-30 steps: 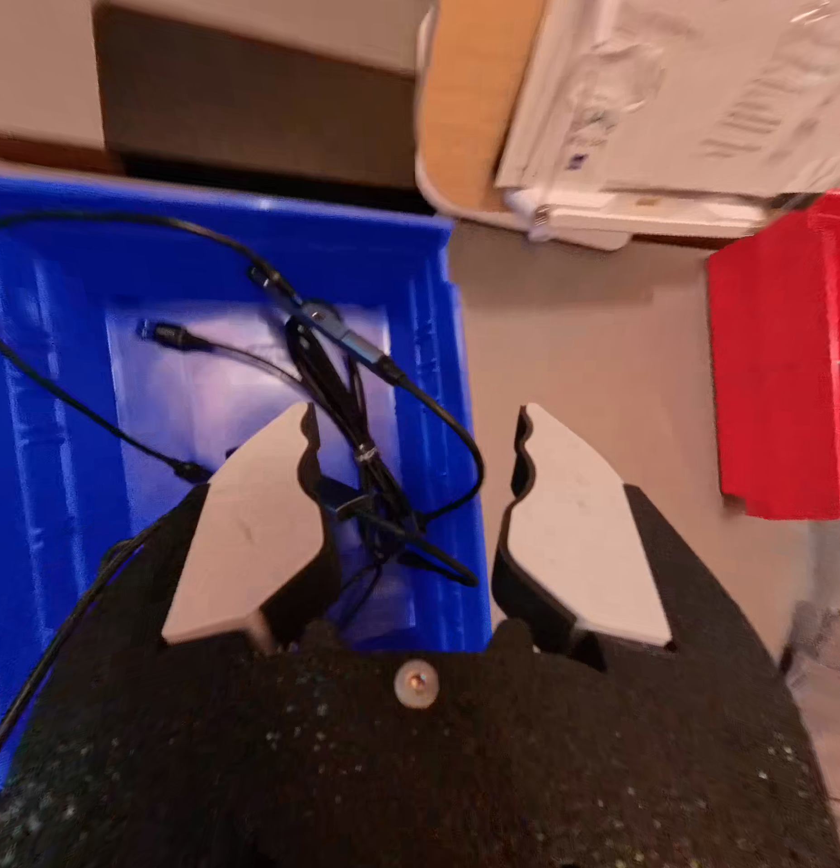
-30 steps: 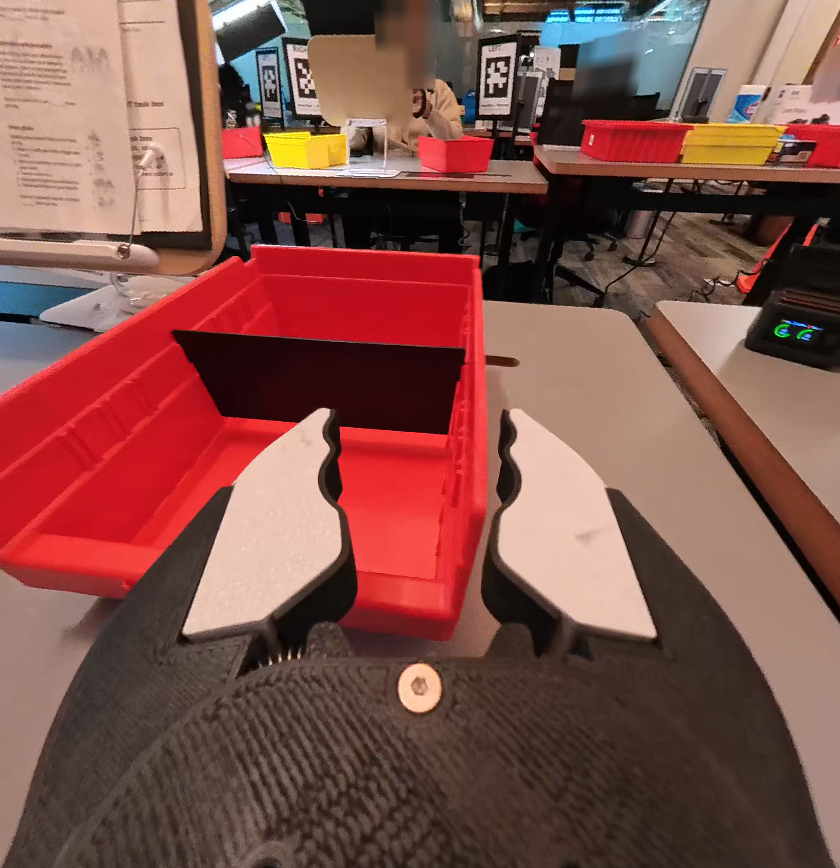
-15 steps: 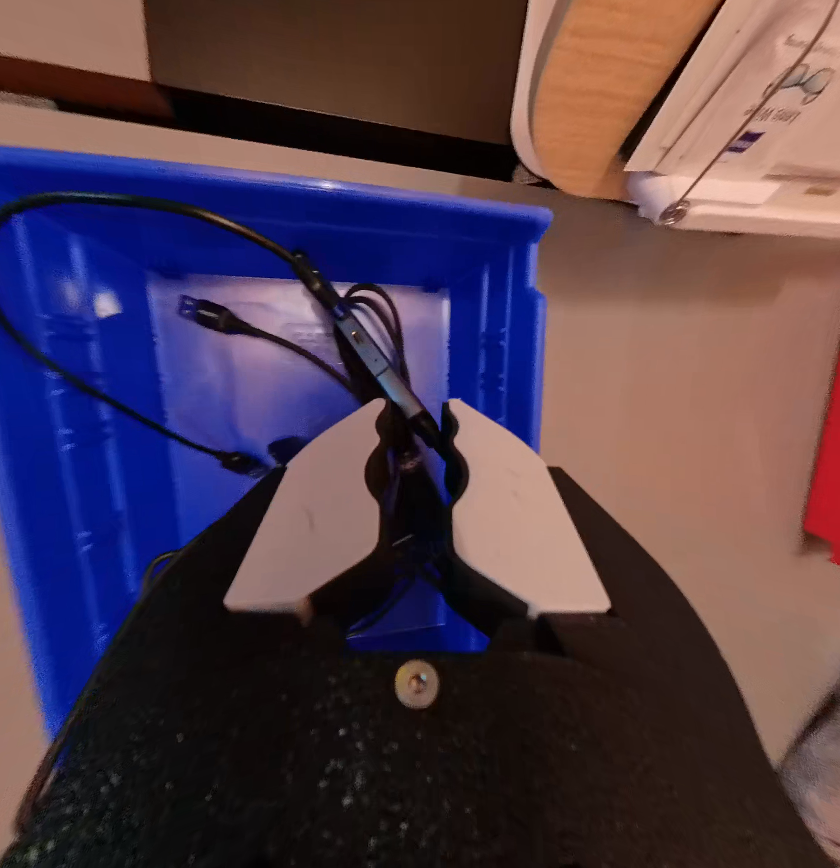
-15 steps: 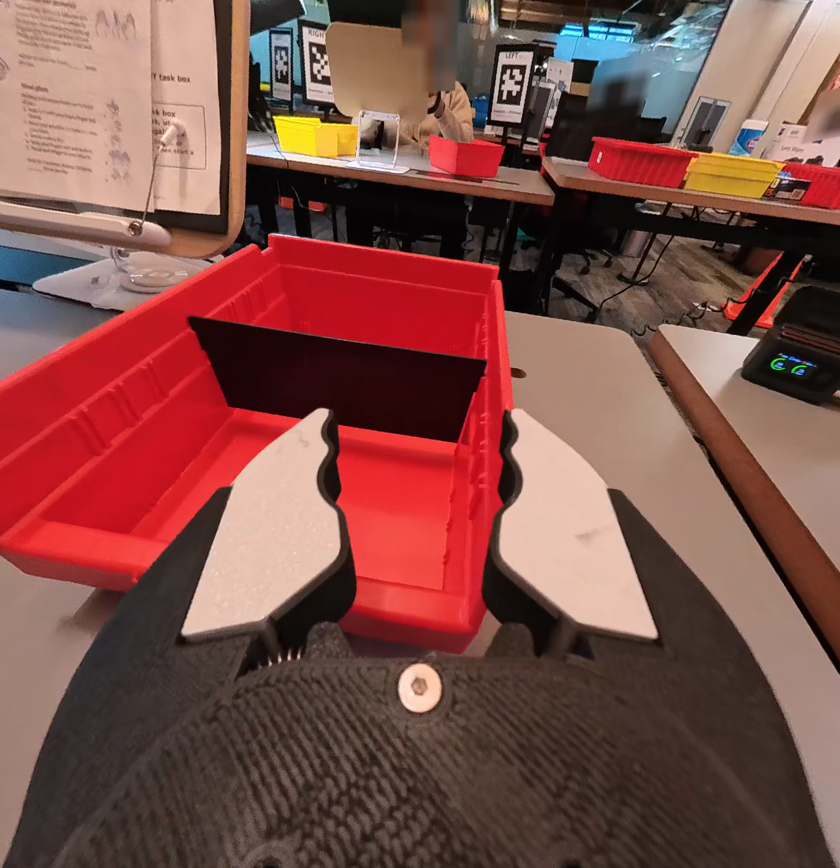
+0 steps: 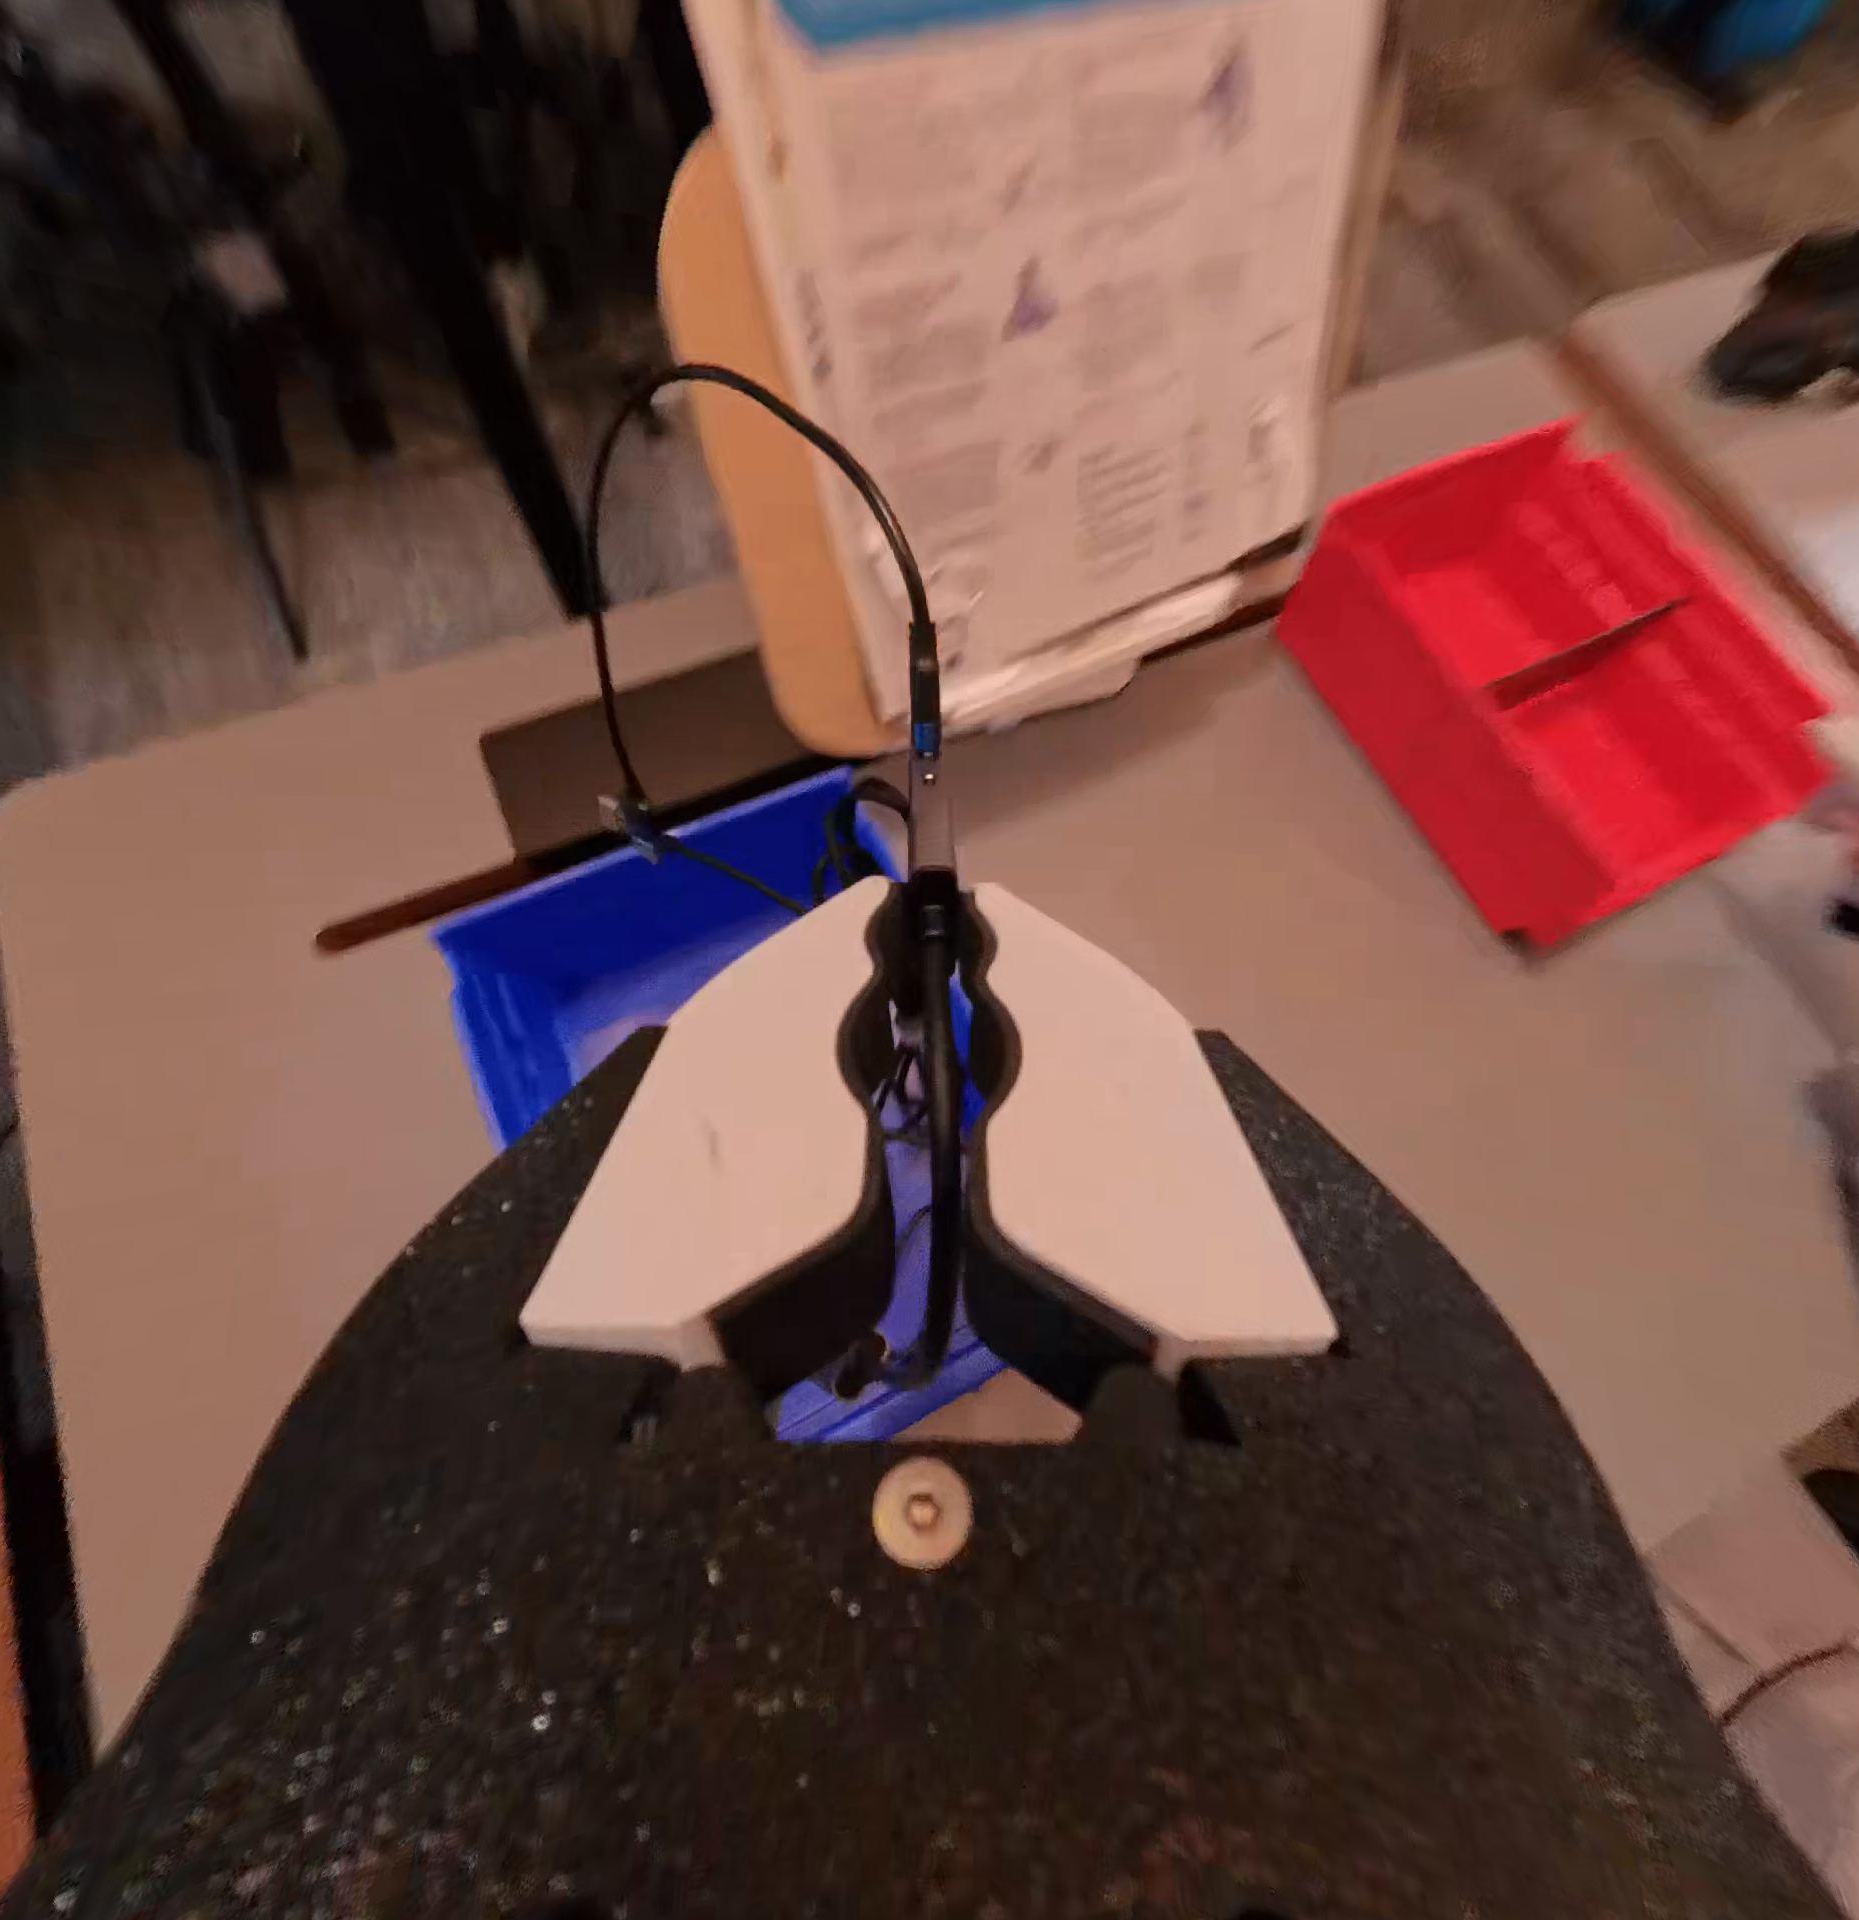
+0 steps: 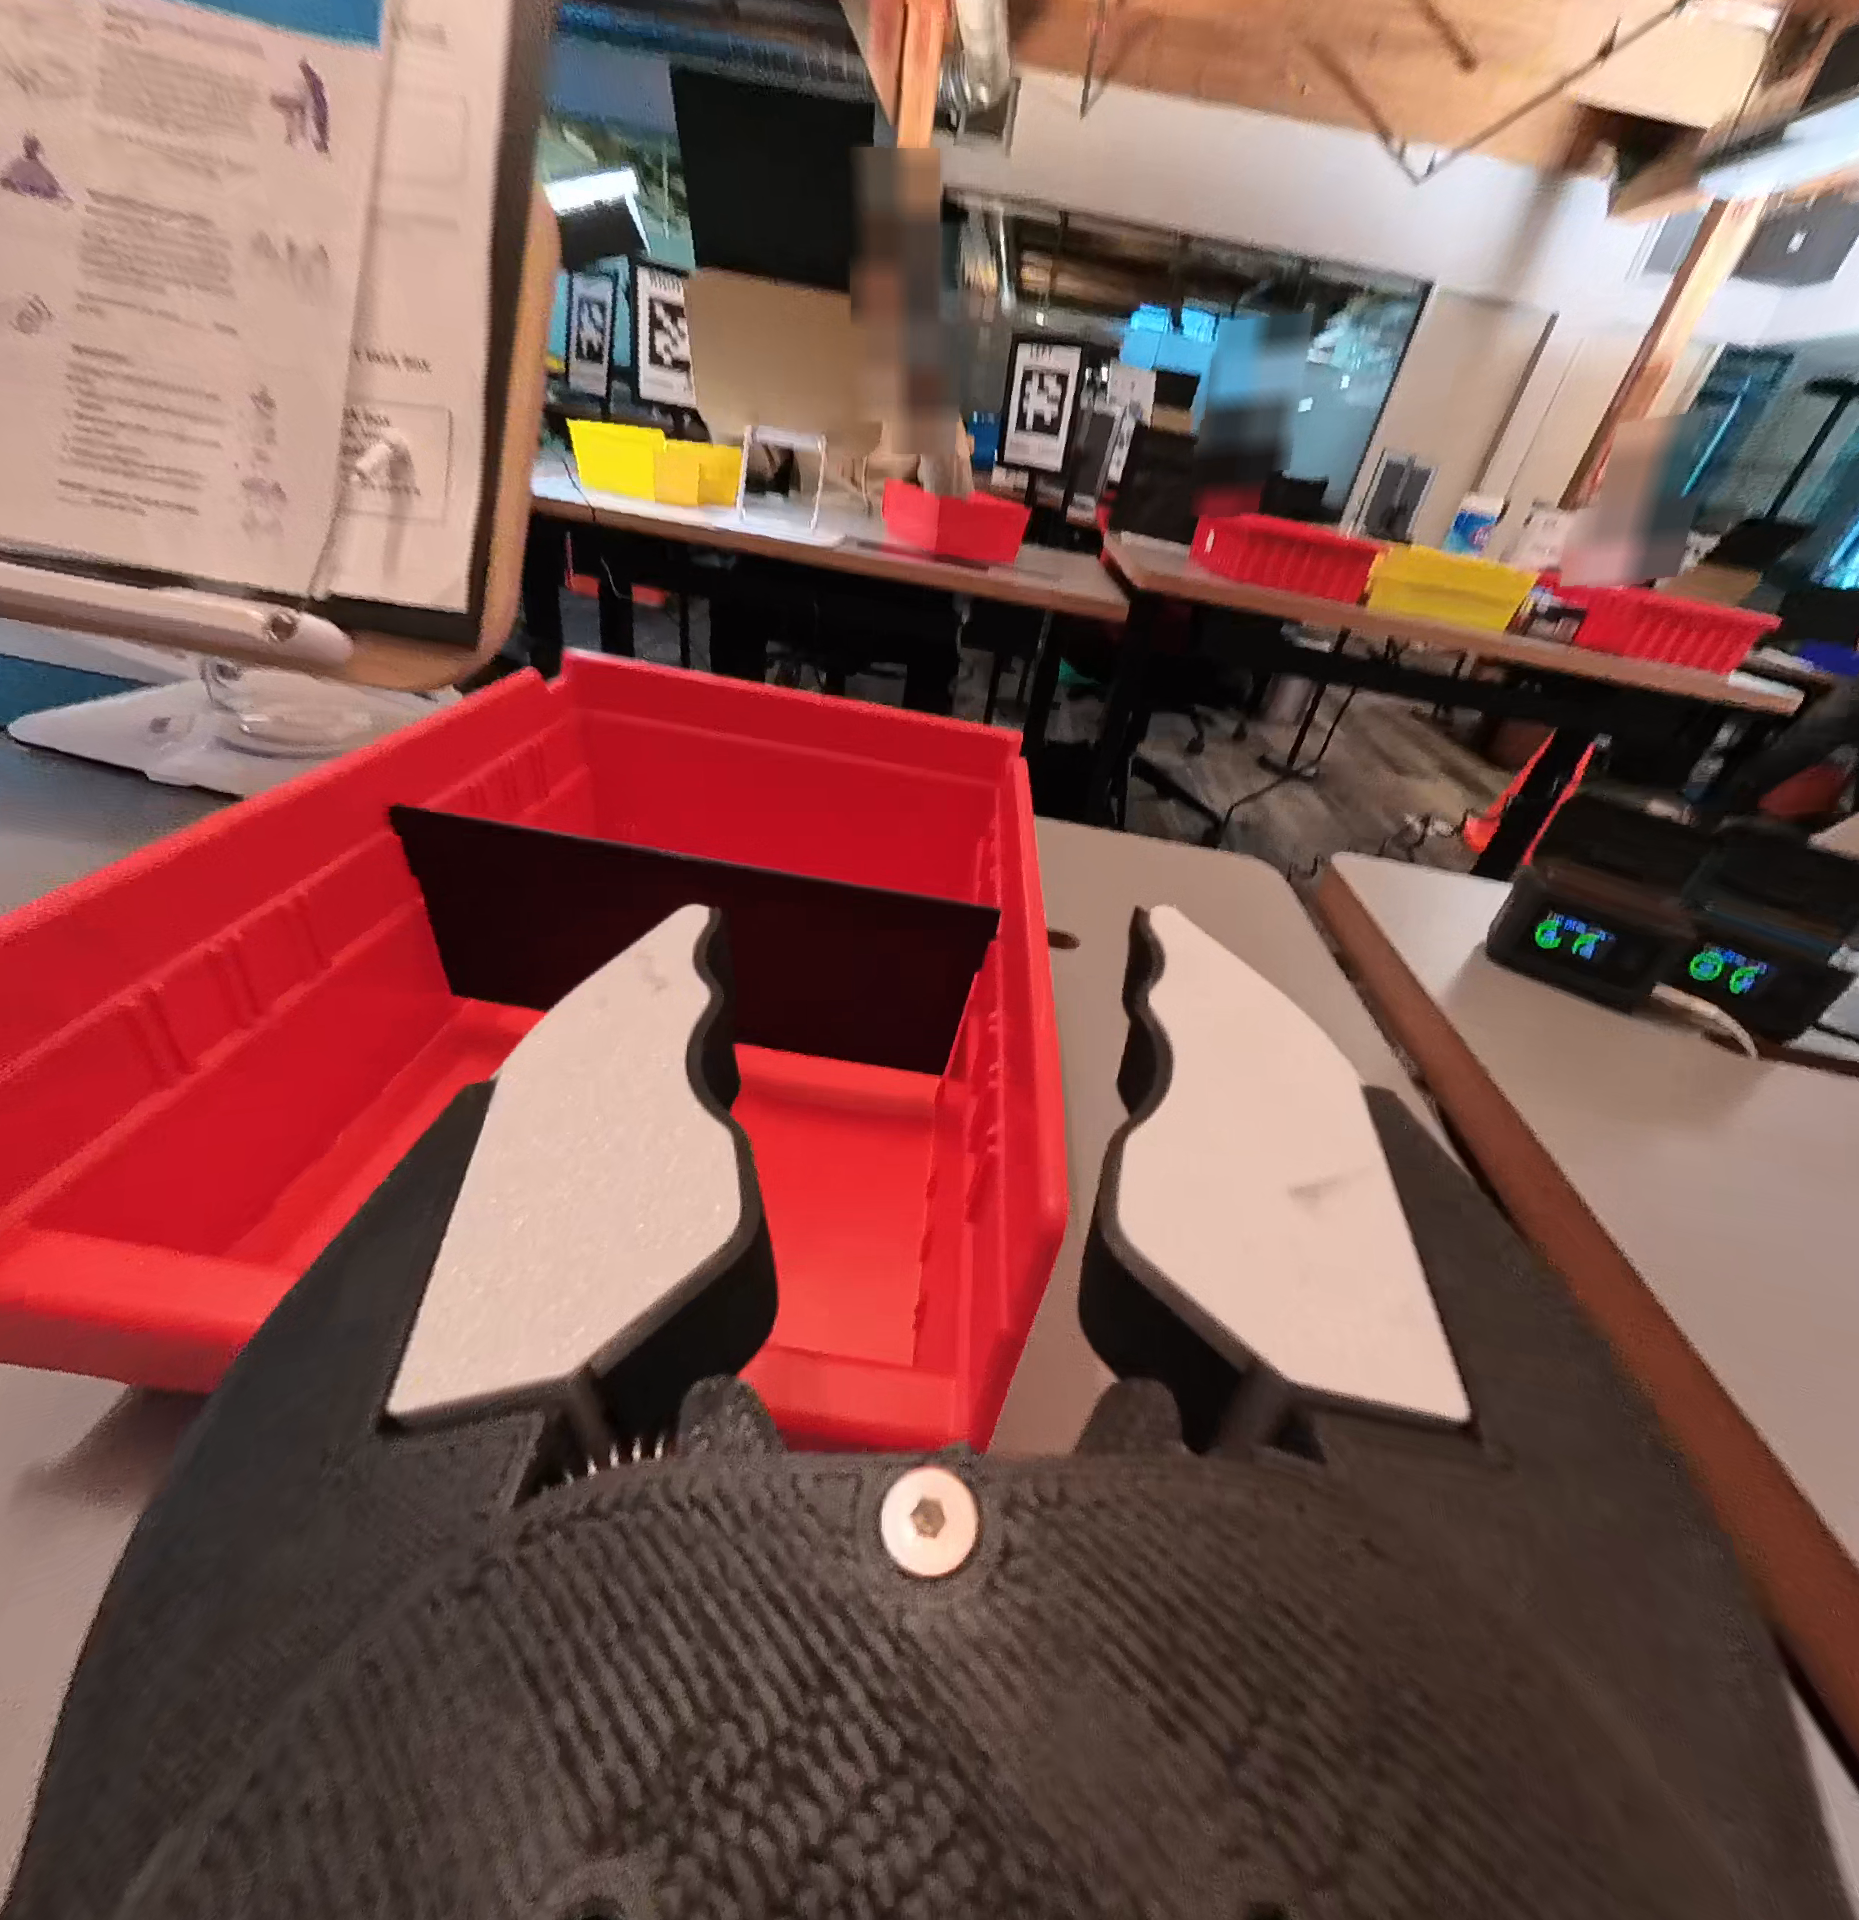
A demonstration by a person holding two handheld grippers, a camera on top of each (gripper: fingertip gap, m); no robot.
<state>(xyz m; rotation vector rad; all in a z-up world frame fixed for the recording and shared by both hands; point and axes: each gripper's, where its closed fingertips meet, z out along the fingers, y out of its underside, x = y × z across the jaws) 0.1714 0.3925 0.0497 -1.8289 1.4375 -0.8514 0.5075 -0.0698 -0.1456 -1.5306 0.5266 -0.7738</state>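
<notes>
Spanning a workroom, seemingly grey tabletop (image 6: 1195, 894)

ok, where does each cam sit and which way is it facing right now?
Left wrist view: on the left gripper, above the table, looking down and forward at the blue bin; own fingers shut on a black cable.
Right wrist view: on the right gripper, low over the table, looking level across the red bin into the room; own fingers open, empty.
Shared: the red bin and the paper stand.
</notes>
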